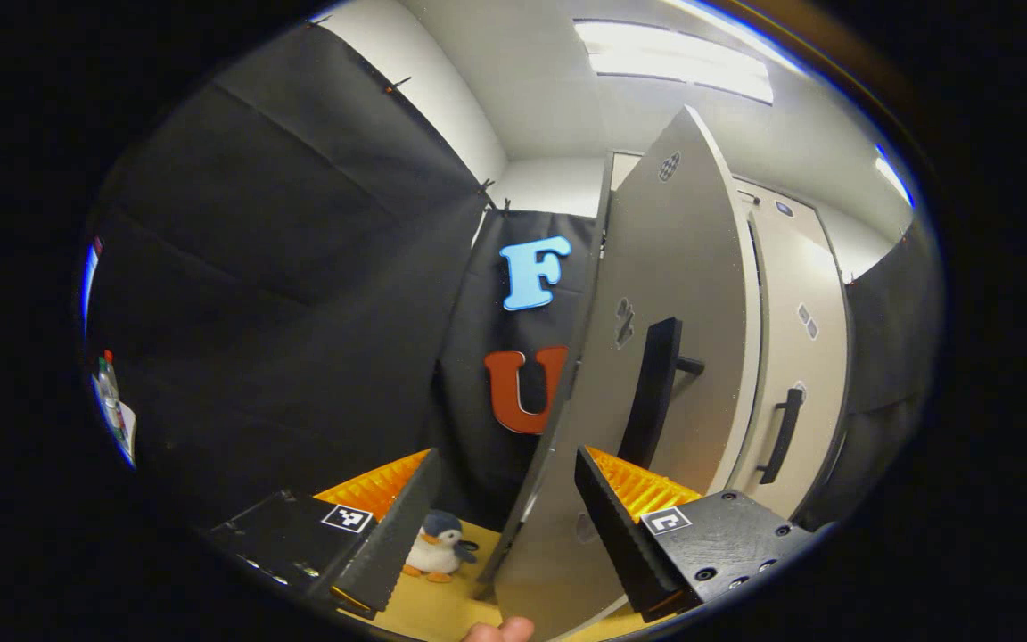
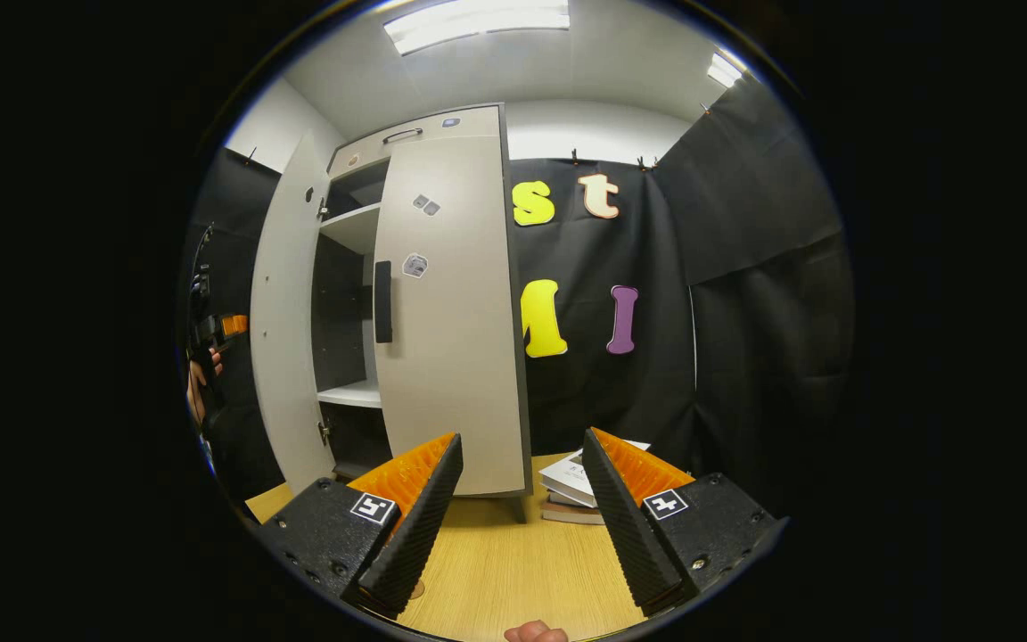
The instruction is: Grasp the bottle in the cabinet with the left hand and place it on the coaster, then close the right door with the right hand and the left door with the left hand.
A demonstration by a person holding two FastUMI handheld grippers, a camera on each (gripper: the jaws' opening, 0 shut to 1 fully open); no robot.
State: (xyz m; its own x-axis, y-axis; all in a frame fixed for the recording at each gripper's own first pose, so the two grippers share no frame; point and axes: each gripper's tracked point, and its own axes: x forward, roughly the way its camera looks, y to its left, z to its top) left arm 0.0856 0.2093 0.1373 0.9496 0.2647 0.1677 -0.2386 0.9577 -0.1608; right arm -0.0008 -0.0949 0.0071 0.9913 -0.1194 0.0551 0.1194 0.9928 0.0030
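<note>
The grey cabinet point(image 2: 442, 125) stands on the wooden table. Its left door point(image 1: 674, 267) hangs open, and its thin edge runs down between the fingers of my left gripper point(image 1: 509, 504), which is open and not pressing on it. The door's black handle point(image 1: 652, 392) faces me to the right of that edge. The right door point(image 2: 451, 312) lies flush with the cabinet, with its handle point(image 2: 382, 301) on it. My right gripper point(image 2: 522, 468) is open and empty, well back from that door. A small bottle-like thing with a red top point(image 1: 107, 379) shows at the far left rim.
A toy penguin point(image 1: 439, 546) sits on the table point(image 1: 442, 606) beside the open door. A stack of books point(image 2: 574, 486) lies right of the cabinet. White shelves point(image 2: 355, 227) show inside. A hand holds the left gripper point(image 2: 226, 326) beyond the open door.
</note>
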